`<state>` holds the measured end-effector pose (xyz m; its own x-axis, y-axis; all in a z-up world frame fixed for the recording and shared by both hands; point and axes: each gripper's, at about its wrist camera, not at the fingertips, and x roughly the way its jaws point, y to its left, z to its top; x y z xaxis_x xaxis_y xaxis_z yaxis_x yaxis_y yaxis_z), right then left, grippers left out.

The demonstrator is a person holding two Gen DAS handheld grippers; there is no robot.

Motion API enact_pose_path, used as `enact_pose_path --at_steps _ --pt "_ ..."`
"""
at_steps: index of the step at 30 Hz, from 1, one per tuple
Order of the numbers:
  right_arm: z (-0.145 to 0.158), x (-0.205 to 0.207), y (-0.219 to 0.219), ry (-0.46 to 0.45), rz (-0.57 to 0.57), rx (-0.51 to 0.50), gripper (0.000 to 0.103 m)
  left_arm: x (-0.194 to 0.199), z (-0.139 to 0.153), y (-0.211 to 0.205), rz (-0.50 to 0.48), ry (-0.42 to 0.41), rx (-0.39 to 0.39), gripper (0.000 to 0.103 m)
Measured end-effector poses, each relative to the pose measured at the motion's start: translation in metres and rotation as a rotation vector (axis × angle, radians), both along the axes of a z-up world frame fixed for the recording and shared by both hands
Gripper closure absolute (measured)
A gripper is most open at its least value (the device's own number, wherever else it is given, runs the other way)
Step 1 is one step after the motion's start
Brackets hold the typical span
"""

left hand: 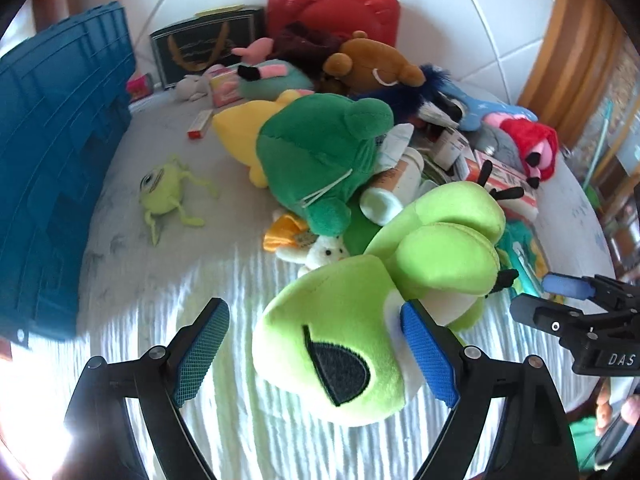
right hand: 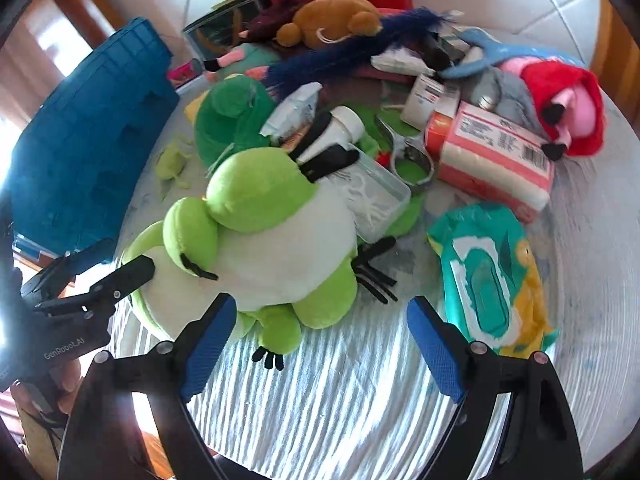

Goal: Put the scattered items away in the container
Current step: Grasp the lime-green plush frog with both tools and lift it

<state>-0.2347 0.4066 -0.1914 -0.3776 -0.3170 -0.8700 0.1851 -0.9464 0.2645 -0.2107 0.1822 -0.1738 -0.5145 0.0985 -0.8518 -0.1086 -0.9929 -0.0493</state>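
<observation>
A lime-green plush frog [left hand: 360,340] lies on the white bedspread, its head between my left gripper's [left hand: 316,356] open fingers; the right pad touches its cheek. The frog also shows in the right wrist view [right hand: 272,240]. My right gripper [right hand: 324,348] is open and empty, just in front of the frog's foot. The blue crate [left hand: 52,184] stands at the left; it also shows in the right wrist view [right hand: 88,148]. A heap of toys and packets fills the bed behind the frog.
A dark green plush [left hand: 320,152], a small one-eyed green toy [left hand: 162,190], a brown bear [left hand: 372,64], a red bag [left hand: 332,4] and a black box [left hand: 204,44] lie behind. A wipes pack [right hand: 492,276], pink packet [right hand: 492,156] and red plush [right hand: 564,104] lie right.
</observation>
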Motion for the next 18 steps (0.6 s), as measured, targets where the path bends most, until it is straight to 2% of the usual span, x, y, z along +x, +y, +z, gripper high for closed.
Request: enact_pose_path --at_steps 5,9,15,18 --pt "0.010 -0.015 0.001 0.027 0.099 -0.003 0.015 0.032 -0.004 -0.001 0.137 -0.029 0.026 0.015" --pt "0.001 -0.020 0.001 0.000 0.145 0.018 0.015 0.047 -0.013 0.014 0.143 -0.055 0.040 0.013" --pt "-0.028 -0.023 0.002 -0.071 0.201 0.002 0.015 0.027 -0.057 0.038 0.159 -0.135 -0.042 0.013" --pt "-0.038 -0.031 -0.007 -0.079 0.229 -0.004 0.015 0.009 -0.072 0.036 0.168 -0.152 -0.030 0.011"
